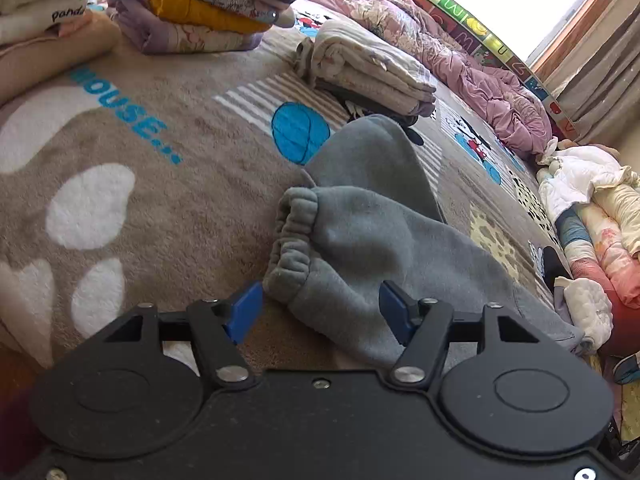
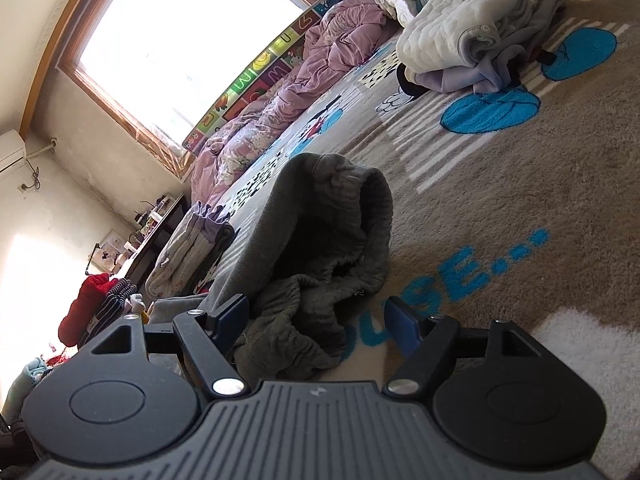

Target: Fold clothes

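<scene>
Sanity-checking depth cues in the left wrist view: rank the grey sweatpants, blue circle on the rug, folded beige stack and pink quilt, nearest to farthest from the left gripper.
1. grey sweatpants: between the open fingers of the left gripper.
2. blue circle: on the rug, just past the pants.
3. folded beige stack: further back, slightly right.
4. pink quilt: farthest, along the wall.

Grey fleece trousers (image 1: 360, 236): lying on the patterned blanket (image 1: 168, 200), elastic cuffs bunched toward the camera. Left gripper (image 1: 320, 312): blue fingers (image 1: 244, 312) spread wide, one either side of the nearer cuff, not clamped on it. Stack of folded clothes (image 1: 216, 4): upper left, yellow layer in the middle. Folded cream bedding (image 1: 372, 68): behind the trousers. Pink quilt (image 1: 452, 48): crumpled along the far edge.
</scene>
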### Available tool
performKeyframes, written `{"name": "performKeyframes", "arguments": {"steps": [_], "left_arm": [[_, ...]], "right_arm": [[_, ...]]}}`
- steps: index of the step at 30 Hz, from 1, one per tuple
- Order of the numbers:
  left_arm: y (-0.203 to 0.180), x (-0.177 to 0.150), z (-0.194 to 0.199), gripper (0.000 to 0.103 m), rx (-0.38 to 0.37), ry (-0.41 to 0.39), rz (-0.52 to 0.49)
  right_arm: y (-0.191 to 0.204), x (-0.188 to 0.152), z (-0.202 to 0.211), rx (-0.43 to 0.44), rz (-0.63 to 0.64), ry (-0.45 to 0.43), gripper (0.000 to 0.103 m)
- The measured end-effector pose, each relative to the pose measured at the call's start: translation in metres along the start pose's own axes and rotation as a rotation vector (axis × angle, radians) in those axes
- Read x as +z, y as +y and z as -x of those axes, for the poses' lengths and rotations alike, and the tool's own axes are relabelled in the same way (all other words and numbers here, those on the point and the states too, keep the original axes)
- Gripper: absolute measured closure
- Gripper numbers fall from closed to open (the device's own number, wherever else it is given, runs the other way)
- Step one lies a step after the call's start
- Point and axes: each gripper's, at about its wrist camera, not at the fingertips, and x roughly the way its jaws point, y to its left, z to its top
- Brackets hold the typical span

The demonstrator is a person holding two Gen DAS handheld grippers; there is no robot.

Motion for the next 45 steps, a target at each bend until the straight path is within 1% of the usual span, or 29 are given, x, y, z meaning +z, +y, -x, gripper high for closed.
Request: {"name": "performKeyframes", "arguments": {"steps": [3, 6, 7, 8, 9, 10, 11, 12, 14, 18, 22, 26, 28, 30, 33, 35, 37, 40, 43, 44, 45], "left_arm": [[0.005, -0.006, -0.014, 0.039, 0.003, 0.003, 0.009], [0.010, -0.011, -0.025, 0.039, 0.007, 0.003, 0.043], [0.011, -0.013, -0.027, 0.040, -0.003, -0.004, 0.052], [0.011, -0.013, -0.027, 0.043, -0.019, -0.015, 0.052], [0.011, -0.013, -0.027, 0.063, -0.038, -0.031, 0.046], [0.011, -0.012, -0.026, 0.071, -0.059, -0.037, 0.049], [0.011, -0.010, -0.025, 0.084, -0.079, -0.041, 0.054], [0.010, -0.009, -0.024, 0.089, -0.100, -0.044, 0.059], [0.004, -0.002, -0.015, 0.092, -0.157, -0.070, 0.064], [-0.023, 0.022, 0.003, 0.093, -0.270, -0.125, 0.039], [-0.062, 0.063, -0.002, 0.094, -0.371, -0.156, 0.019], [-0.101, 0.108, -0.018, 0.095, -0.407, -0.193, 0.007], [-0.115, 0.130, -0.032, 0.095, -0.406, -0.210, 0.023], [-0.123, 0.149, -0.050, 0.096, -0.384, -0.212, 0.062], [-0.129, 0.168, -0.081, 0.096, -0.351, -0.190, 0.139], [-0.130, 0.175, -0.097, 0.096, -0.323, -0.183, 0.173], [-0.130, 0.179, -0.113, 0.096, -0.280, -0.173, 0.205], [-0.127, 0.181, -0.137, 0.096, -0.229, -0.152, 0.249], [-0.128, 0.184, -0.155, 0.095, -0.231, -0.144, 0.262], [-0.128, 0.185, -0.161, 0.090, -0.233, -0.142, 0.267], [-0.128, 0.186, -0.167, 0.080, -0.235, -0.140, 0.271]], "right_arm": [[0.001, -0.001, -0.002, -0.012, 0.004, 0.001, 0.028], [0.005, -0.001, -0.006, -0.021, 0.034, -0.002, 0.028], [0.006, 0.000, -0.008, -0.025, 0.049, -0.006, 0.028], [0.006, 0.002, -0.009, -0.027, 0.056, -0.014, 0.028], [0.006, 0.004, -0.011, -0.028, 0.062, -0.022, 0.028], [0.005, 0.006, -0.013, -0.034, 0.061, -0.029, 0.028], [0.003, 0.009, -0.016, -0.039, 0.060, -0.036, 0.028], [0.002, 0.011, -0.019, -0.045, 0.059, -0.043, 0.028], [-0.001, 0.017, -0.025, -0.048, 0.049, -0.053, 0.028], [-0.009, 0.027, -0.038, -0.053, 0.032, -0.064, 0.028], [-0.013, 0.037, -0.049, -0.047, 0.016, -0.074, 0.028], [-0.021, 0.045, -0.058, -0.045, -0.023, -0.075, 0.028], [-0.025, 0.047, -0.062, -0.047, -0.035, -0.073, 0.028], [-0.027, 0.050, -0.067, -0.051, -0.042, -0.069, 0.029], [-0.031, 0.054, -0.072, -0.051, -0.054, -0.069, 0.032], [-0.036, 0.058, -0.075, -0.050, -0.082, -0.070, 0.038], [-0.042, 0.063, -0.079, -0.048, -0.116, -0.071, 0.042], [-0.046, 0.068, -0.087, -0.064, -0.124, -0.067, 0.045], [-0.044, 0.071, -0.095, -0.085, -0.103, -0.064, 0.045], [-0.043, 0.072, -0.097, -0.091, -0.092, -0.064, 0.045], [-0.043, 0.073, -0.099, -0.097, -0.087, -0.065, 0.045]]}}
